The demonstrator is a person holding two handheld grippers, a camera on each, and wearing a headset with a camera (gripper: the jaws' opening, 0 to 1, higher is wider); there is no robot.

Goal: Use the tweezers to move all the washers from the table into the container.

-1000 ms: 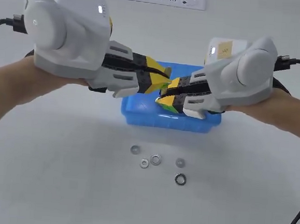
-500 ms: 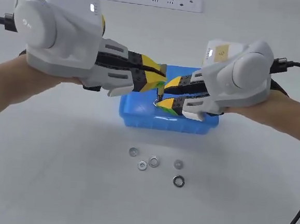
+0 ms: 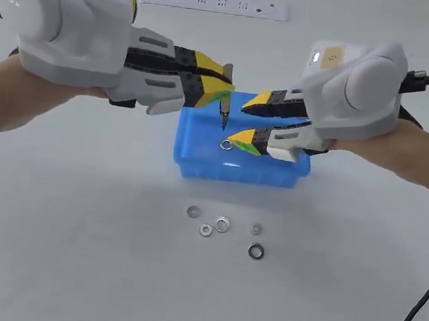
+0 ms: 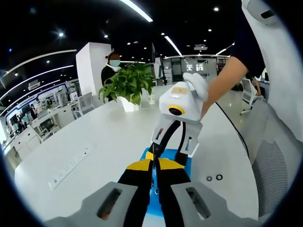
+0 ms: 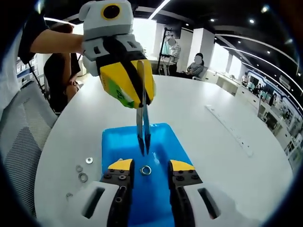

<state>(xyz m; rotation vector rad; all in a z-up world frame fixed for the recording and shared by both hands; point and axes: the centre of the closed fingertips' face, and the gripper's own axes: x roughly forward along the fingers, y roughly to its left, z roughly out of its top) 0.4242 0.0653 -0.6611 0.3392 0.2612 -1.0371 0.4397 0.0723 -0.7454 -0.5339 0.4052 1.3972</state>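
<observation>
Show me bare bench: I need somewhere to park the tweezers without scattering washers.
Bare table lies left of the washers and on their near side. Crowded: over the blue container, where the left gripper, its tweezers and the right gripper meet.

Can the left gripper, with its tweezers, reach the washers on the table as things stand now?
Probably yes. The left gripper holds the tweezers tips-down over the blue container. The washers lie uncovered in front of it; the right gripper hangs over the container, not between.
</observation>
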